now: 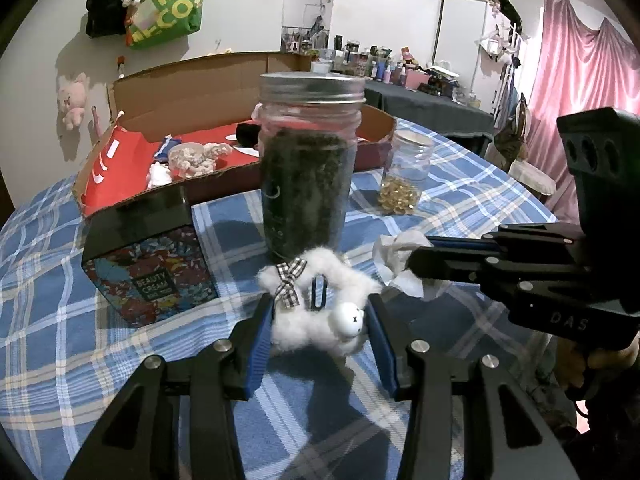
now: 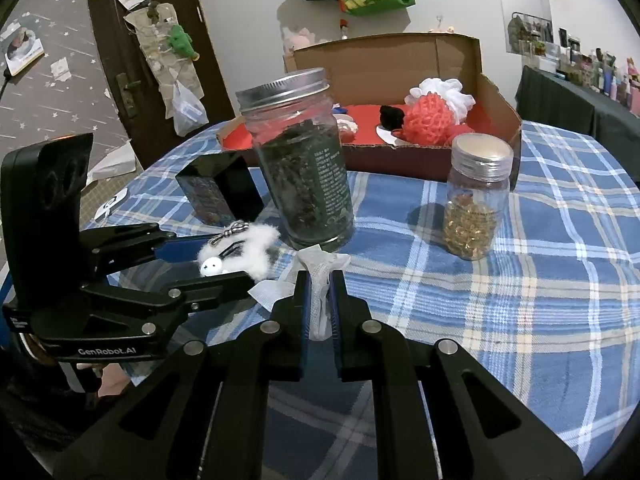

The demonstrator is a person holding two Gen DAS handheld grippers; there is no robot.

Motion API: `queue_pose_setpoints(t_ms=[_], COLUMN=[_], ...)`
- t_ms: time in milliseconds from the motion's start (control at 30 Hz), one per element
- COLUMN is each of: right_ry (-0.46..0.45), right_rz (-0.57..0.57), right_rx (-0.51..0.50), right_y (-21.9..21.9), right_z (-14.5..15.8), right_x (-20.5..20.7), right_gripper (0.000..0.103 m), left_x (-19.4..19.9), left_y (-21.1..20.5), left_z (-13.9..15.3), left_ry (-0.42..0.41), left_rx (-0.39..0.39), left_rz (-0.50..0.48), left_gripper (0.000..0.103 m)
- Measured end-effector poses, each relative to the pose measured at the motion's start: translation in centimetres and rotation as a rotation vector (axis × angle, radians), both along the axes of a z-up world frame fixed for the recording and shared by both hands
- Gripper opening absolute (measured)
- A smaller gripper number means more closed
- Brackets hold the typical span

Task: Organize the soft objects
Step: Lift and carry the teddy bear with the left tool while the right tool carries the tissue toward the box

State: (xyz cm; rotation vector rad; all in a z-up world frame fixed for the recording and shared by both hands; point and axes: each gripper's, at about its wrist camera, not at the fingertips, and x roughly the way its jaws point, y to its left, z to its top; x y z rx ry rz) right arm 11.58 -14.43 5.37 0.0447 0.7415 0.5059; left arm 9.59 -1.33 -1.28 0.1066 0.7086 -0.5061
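Left gripper (image 1: 320, 316) sits low over the checked tablecloth (image 1: 120, 344), jaws part open, with a white fluffy toy (image 1: 316, 312) between the blue pads (image 1: 262, 340); the left pad touches the fluff, while on the right I cannot tell if the pad touches, so a firm grip is not confirmed. The toy has a checked bow (image 1: 290, 280) and a small round white face (image 1: 351, 318), and lies just in front of the tall jar (image 1: 310, 160) of dark leaves. Right gripper (image 2: 319, 292) has its jaws nearly closed, pinching a crumpled white cloth (image 2: 320, 276) near the base of the same jar. A small jar (image 2: 476, 196) of golden beads stands to the right, apart from both. Behind, an open cardboard box (image 2: 400, 64) with red lining holds a red mesh puff (image 2: 430, 118) and a white puff (image 2: 444, 92). A patterned carton (image 1: 152, 276) stands left of the tall jar.
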Motion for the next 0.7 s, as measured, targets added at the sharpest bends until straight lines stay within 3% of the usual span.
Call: queue_pose_setpoints(t_ms=[367,700], right_ry=[0.011,0.029], right_rz=[-0.018,-0.074], right_rx=[-0.003,-0.020], right_y=[-0.6,-3.1], right_z=[-0.1,-0.3], right_x=[0.0,0.0], right_gripper=[0.009,0.009], left_x=[-0.2,-1.0], left_y=[1.0,4.9], left_z=[-0.1,-0.2], left_ry=[0.009,0.022], left_rx=[-0.004,-0.001], left_rz=[0.016,0.097], left_gripper=[0.047,0.047])
